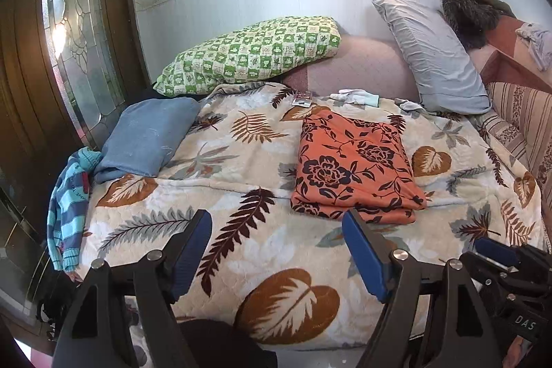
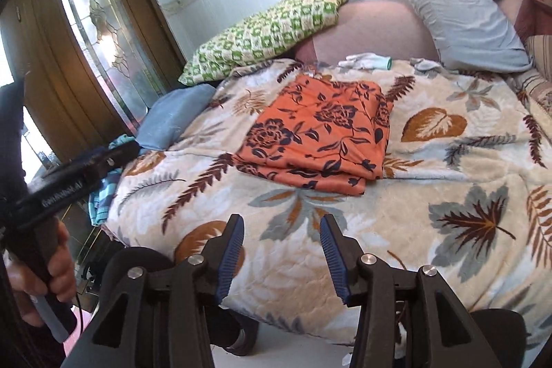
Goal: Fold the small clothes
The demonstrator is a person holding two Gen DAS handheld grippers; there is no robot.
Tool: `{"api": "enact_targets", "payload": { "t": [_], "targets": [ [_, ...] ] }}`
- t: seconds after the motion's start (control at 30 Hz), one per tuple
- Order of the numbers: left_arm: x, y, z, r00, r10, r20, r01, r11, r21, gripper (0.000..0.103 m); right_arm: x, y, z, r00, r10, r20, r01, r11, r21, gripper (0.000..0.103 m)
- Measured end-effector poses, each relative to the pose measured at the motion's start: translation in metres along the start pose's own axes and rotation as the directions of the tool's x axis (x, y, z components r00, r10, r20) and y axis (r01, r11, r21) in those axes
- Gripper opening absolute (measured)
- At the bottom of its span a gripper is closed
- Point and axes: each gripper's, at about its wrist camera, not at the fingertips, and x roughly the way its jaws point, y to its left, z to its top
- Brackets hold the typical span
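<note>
Two grippers hang above the near edge of the leaf-print blanket (image 1: 241, 250), and I read both as empty. The left gripper (image 1: 276, 230) has its jaws wide apart; the right gripper (image 2: 281, 230) has its jaws apart by a narrower gap, nothing between them. The task item, an orange floral cloth (image 1: 352, 164), lies folded flat on the blanket, beyond both sets of fingertips and untouched. Relative to that cloth, a blue pillow (image 1: 148, 137) sits well to its left, and a striped knit garment (image 1: 69, 199) hangs off the bed edge further left.
</note>
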Motion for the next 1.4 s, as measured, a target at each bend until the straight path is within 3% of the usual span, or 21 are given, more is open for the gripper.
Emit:
{"api": "enact_targets", "payload": {
  "t": [0.33,0.63,1.4],
  "targets": [
    [-0.018,-0.01,-0.008,0.997,0.077,-0.005,-0.077,0.997,0.015,0.088,-0.027,0.014,0.003,0.998,-0.001,0.062,0.002,1.0,-0.011,0.052],
    [-0.026,-0.013,-0.005,0.998,0.066,0.004,-0.066,0.998,0.014,0.09,-0.027,0.006,0.004,0.996,-0.04,0.081,0.041,0.999,-0.004,0.052],
    [-0.043,0.004,0.004,0.997,0.079,0.024,-0.078,0.996,-0.049,0.09,-0.041,0.028,0.015,0.99,-0.027,0.14,0.031,0.999,-0.03,0.053]
  ]
}}
